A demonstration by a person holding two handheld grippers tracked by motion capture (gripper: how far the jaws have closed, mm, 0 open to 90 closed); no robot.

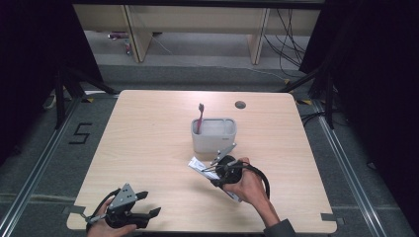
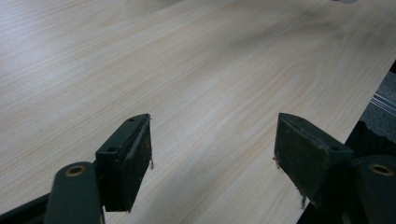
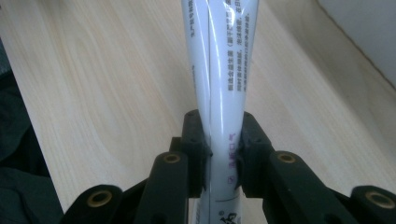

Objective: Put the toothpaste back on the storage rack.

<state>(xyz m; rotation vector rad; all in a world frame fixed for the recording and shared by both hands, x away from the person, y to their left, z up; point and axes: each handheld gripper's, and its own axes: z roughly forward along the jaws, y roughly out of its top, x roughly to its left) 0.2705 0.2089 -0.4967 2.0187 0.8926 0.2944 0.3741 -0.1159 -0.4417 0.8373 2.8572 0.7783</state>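
1. Nearest the camera, near-left table edge: left gripper [image 1: 148,203], jaws spread wide, nothing between them. Bare wood under the pads [image 2: 128,165] in the left gripper view. Parked, well apart from everything in play.
2. Near-right of centre: right gripper [image 1: 213,170] pinching a white toothpaste tube [image 1: 196,165]. In the right gripper view the pads [image 3: 196,144] pressed on both flanks of the tube [image 3: 223,70], partway along its length, tube passing on below the jaws too.
3. Tube long axis: runs straight out along the jaws in the right gripper view; in the high view slanted, free end sticking out to the far-left, other end showing near-right below the hand [image 1: 247,186].
4. Whether lifted clear of the table [image 1: 148,143] or resting on it: cannot tell.
5. Target by judgement: grey-white caddy [image 1: 213,134], just beyond the gripper, toward the far side. Red toothbrush [image 1: 199,117] standing at its far-left corner, leaning on the rim.
6. Key relation: caddy opening faces up, tube lies close to level and crosswise to it. Needs tipping toward upright, then a short carry to the far side and over the near rim.
7. Nearer hand: right, already holding. Left too far off to help.
8. Risk by judgement: free end catching the near wall of the caddy, or bumping the toothbrush if dropped at the left.
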